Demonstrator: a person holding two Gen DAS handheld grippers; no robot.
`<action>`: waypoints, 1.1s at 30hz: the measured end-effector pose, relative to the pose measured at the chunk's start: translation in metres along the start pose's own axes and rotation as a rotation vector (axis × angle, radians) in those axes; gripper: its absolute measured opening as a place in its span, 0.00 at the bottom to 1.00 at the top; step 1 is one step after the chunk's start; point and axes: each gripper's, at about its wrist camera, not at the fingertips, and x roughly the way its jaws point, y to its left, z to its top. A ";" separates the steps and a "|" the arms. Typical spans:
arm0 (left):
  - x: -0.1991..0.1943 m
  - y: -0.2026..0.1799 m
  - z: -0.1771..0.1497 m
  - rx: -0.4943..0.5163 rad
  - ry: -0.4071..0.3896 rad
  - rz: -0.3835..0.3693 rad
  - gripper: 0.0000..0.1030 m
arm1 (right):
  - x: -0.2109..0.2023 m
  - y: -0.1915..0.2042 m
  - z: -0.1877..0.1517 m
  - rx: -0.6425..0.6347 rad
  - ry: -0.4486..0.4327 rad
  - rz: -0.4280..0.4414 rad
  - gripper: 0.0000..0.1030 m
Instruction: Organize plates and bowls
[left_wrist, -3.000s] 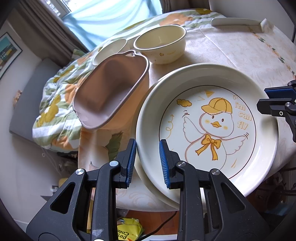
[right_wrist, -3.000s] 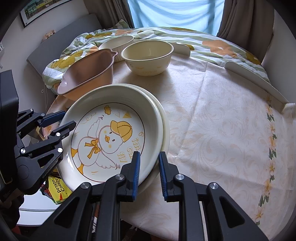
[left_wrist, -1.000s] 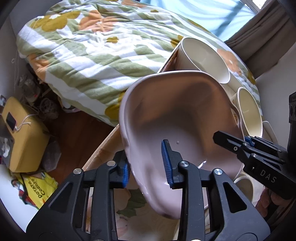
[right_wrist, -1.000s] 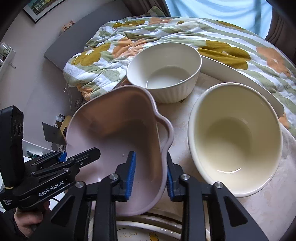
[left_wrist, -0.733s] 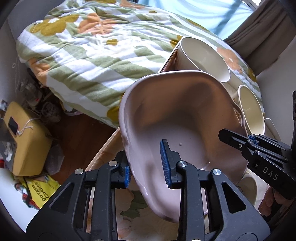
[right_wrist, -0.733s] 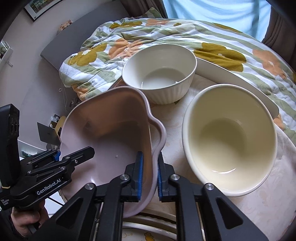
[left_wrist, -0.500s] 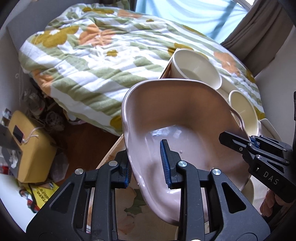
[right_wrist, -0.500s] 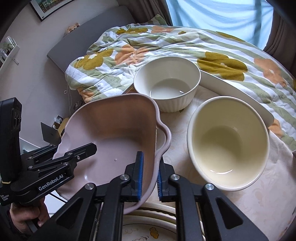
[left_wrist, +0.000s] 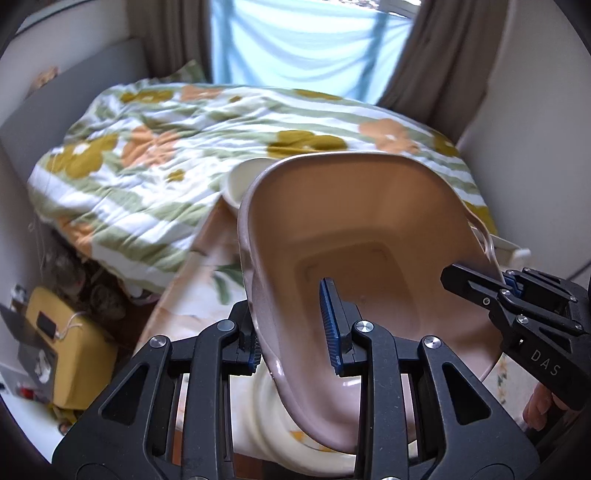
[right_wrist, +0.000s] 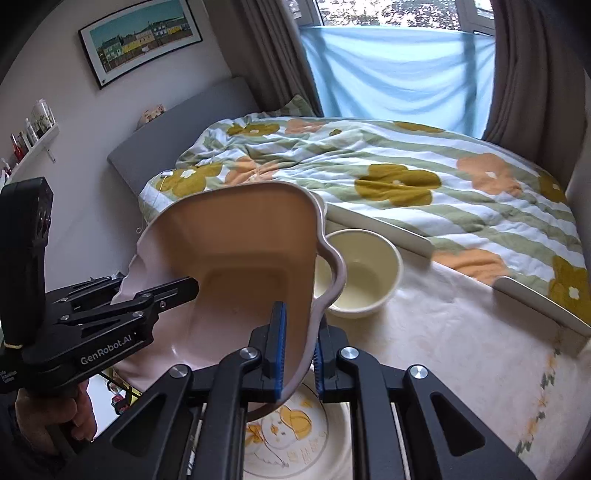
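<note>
the pink dish (left_wrist: 373, 236) is held off the bench (right_wrist: 454, 332) between two claws, tilted so that its hollow faces both cameras. the left claw (left_wrist: 291, 328) is nearly closed on the dish's near rim, one blue pad (left_wrist: 328, 325) inside the hollow and the other outside the wall. the right claw (right_wrist: 297, 350) is clamped tight on the opposite rim beside the scalloped handle (right_wrist: 334, 273), its blue pads pressing the thin wall from both sides. in the left wrist view the right claw enters from the right edge, gripping the far rim; in the right wrist view the left claw enters from the left, with a hand (right_wrist: 55, 413) around its grip. directly beneath the raised dish lies the duck plate (right_wrist: 295, 435), flat on the patterned cloth of the bench. a cream bowl (right_wrist: 364, 273) stands on the bench just beyond the dish, partly hidden by the handle. a second pale bowl (left_wrist: 240, 181) shows only as a rim behind the dish in the left wrist view. past the bench lies a bed with a flowered, striped quilt (right_wrist: 369, 166). a framed picture (right_wrist: 140, 37) hangs on the wall.
</note>
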 end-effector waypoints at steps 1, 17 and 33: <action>-0.004 -0.015 -0.003 0.019 -0.003 -0.014 0.24 | 0.000 0.000 0.000 0.000 0.000 0.000 0.12; 0.029 -0.229 -0.088 0.297 0.151 -0.306 0.24 | -0.128 -0.128 -0.126 0.288 -0.054 -0.319 0.11; 0.117 -0.274 -0.131 0.368 0.248 -0.297 0.24 | -0.083 -0.192 -0.206 0.409 -0.018 -0.375 0.11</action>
